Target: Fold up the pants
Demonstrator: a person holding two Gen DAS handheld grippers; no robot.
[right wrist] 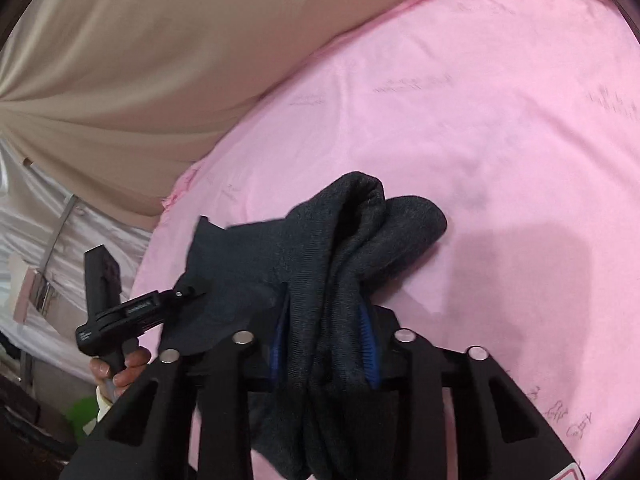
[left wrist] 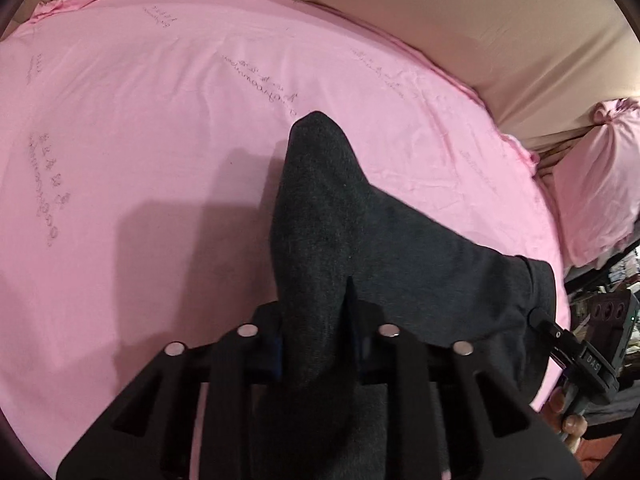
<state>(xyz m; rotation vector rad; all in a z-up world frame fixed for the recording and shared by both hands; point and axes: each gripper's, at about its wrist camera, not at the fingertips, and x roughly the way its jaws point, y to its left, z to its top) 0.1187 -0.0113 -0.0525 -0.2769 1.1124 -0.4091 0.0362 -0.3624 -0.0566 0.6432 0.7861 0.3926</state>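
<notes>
Over a pink-sheeted bed, two grippers hold one pair of dark grey pants.

On the bed, the pink sheet (left wrist: 140, 128) with faint printed script lies under everything, and a beige curtain (left wrist: 480, 12) hangs behind its far edge; one pink pillow (left wrist: 600, 184) sits off to the right. The pants (left wrist: 340, 232) are lifted above the sheet, strung between both grippers. The left gripper (left wrist: 316, 320) is closed on a bunched fold that rises between its fingers and blocks the middle of the left wrist view. The right gripper (right wrist: 326, 328) is clamped on a thicker ribbed bundle (right wrist: 360, 232), which hides most of its blue pads (right wrist: 370, 344).
</notes>
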